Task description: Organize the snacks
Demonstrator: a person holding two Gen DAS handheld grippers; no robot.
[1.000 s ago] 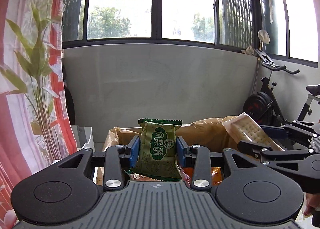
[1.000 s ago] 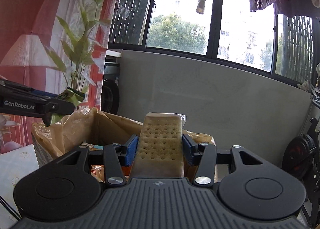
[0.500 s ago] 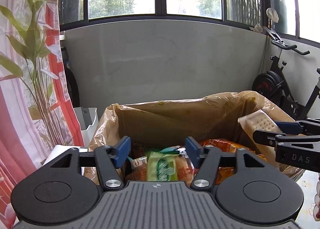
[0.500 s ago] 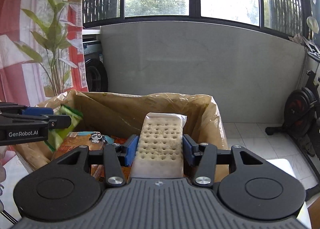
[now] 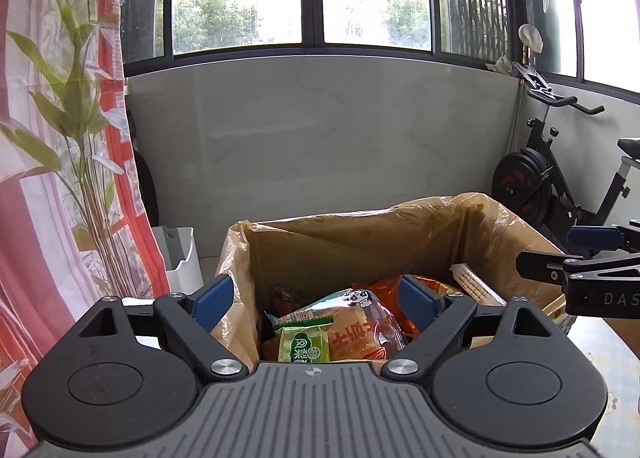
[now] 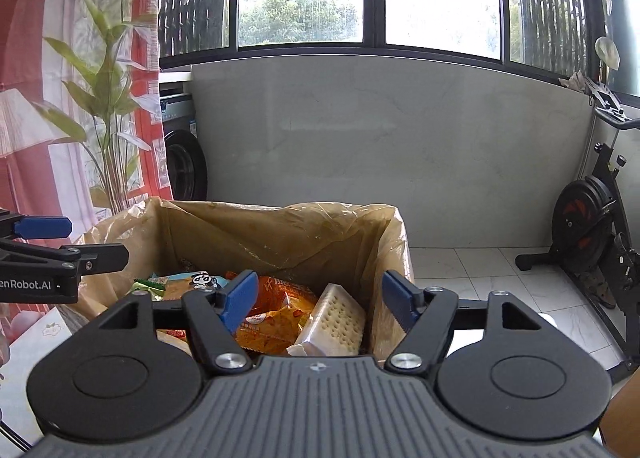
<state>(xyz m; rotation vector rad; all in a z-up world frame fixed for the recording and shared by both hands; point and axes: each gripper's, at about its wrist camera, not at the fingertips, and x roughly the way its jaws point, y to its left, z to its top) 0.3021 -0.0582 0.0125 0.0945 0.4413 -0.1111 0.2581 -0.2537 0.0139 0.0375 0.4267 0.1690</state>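
balcony wall behind lined box point(image 5: 420, 225): green pack point(image 5: 305, 346), cracker pack point(image 6: 336, 318), orange bag point(image 6: 276, 314) inside, pile btm hidden. left gripper point(image 5: 316, 298), right gripper point(image 6: 318, 298) jaws just opened, apart, empty.

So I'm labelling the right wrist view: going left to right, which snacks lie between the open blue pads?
Crinkled orange snack bag → clear-wrapped pale cracker pack, both lying in the plastic-lined cardboard box.

Both wrist fisheyes sit close behind their own fingers, tilted slightly down, facing the lined box point(image 5: 360, 242) at 12 o'clock with wall and window beyond. Left view sees the right gripper point(image 5: 576, 254) at 3 o'clock; right view sees the left gripper point(image 6: 64, 244) at 9 o'clock. Shared: box, snacks, exercise bike point(image 6: 592, 217).
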